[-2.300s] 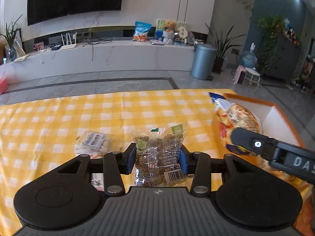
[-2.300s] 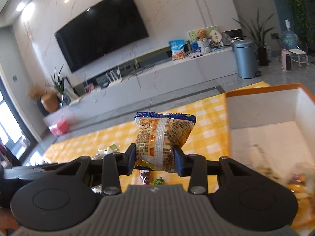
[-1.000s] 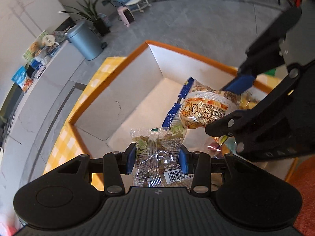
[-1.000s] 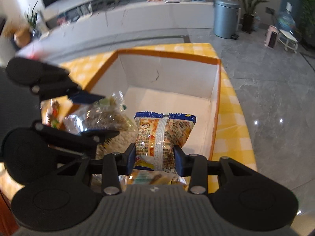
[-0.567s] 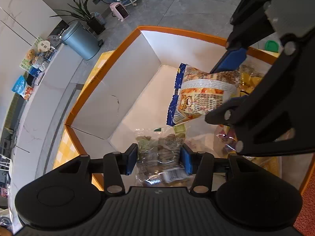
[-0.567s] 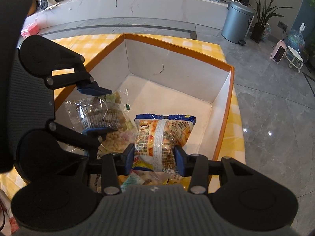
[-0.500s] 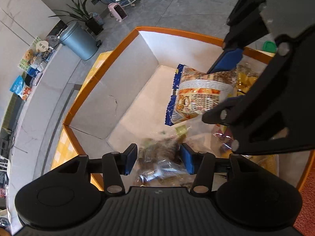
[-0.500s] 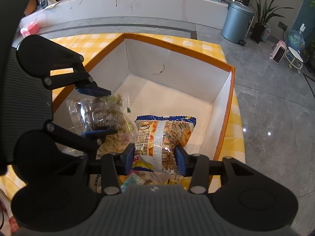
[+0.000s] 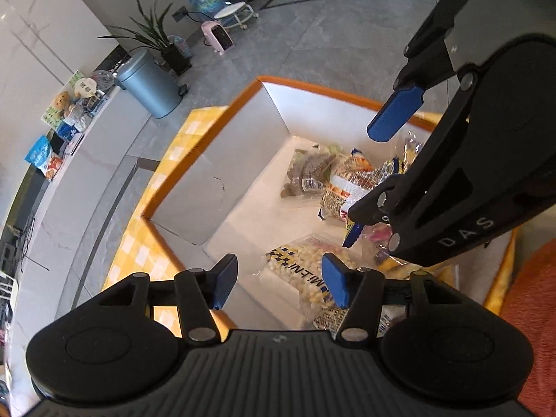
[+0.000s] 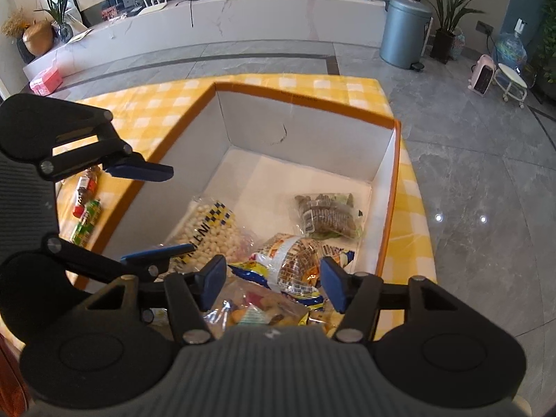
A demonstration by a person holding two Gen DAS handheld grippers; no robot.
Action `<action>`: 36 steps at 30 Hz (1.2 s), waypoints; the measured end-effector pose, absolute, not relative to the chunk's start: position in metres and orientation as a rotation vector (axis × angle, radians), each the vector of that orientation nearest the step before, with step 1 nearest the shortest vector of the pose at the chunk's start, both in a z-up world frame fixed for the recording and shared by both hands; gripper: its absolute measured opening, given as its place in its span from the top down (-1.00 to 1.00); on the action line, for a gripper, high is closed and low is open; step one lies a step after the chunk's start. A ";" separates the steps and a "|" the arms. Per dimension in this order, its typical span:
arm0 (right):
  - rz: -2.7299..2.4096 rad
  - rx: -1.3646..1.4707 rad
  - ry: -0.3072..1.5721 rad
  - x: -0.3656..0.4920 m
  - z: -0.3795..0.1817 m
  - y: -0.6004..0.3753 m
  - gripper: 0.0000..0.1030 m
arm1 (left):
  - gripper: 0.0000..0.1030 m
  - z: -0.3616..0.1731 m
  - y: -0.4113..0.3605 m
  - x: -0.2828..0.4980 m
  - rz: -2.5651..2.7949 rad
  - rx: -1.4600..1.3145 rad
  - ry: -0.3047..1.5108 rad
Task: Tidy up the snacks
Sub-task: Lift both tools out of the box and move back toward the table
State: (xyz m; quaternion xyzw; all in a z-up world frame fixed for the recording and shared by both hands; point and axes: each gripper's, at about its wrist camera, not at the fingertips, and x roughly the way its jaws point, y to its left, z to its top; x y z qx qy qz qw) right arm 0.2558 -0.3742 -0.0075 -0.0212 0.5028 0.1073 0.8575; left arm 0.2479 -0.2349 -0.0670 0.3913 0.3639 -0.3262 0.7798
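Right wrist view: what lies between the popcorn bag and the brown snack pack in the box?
Only bare white box floor separates popcorn bag and brown snack pack there.

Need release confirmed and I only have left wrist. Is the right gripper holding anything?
Observer: No. The right gripper is open, and the orange packet lies loose in the box beneath it.
Operator: Anything outside the box?
Observer: Two small packets lie on the checked tablecloth, beside the box's left wall.
Operator: Where does the brown packet lie relative to the wall I can't see?
Observer: The brown packet lies flat on the box floor, close to the right wall.
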 end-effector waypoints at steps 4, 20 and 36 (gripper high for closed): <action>0.213 -0.051 1.012 0.244 0.011 -0.367 -0.24 | -0.35 -0.046 -0.220 0.240 -0.690 0.782 0.776; 0.081 0.141 0.677 0.162 0.064 -0.327 -0.54 | -0.45 0.028 -0.119 0.187 -0.418 0.321 0.645; 0.058 0.283 0.392 0.086 0.033 -0.234 -0.42 | -0.46 0.001 -0.002 0.149 -0.152 0.014 0.597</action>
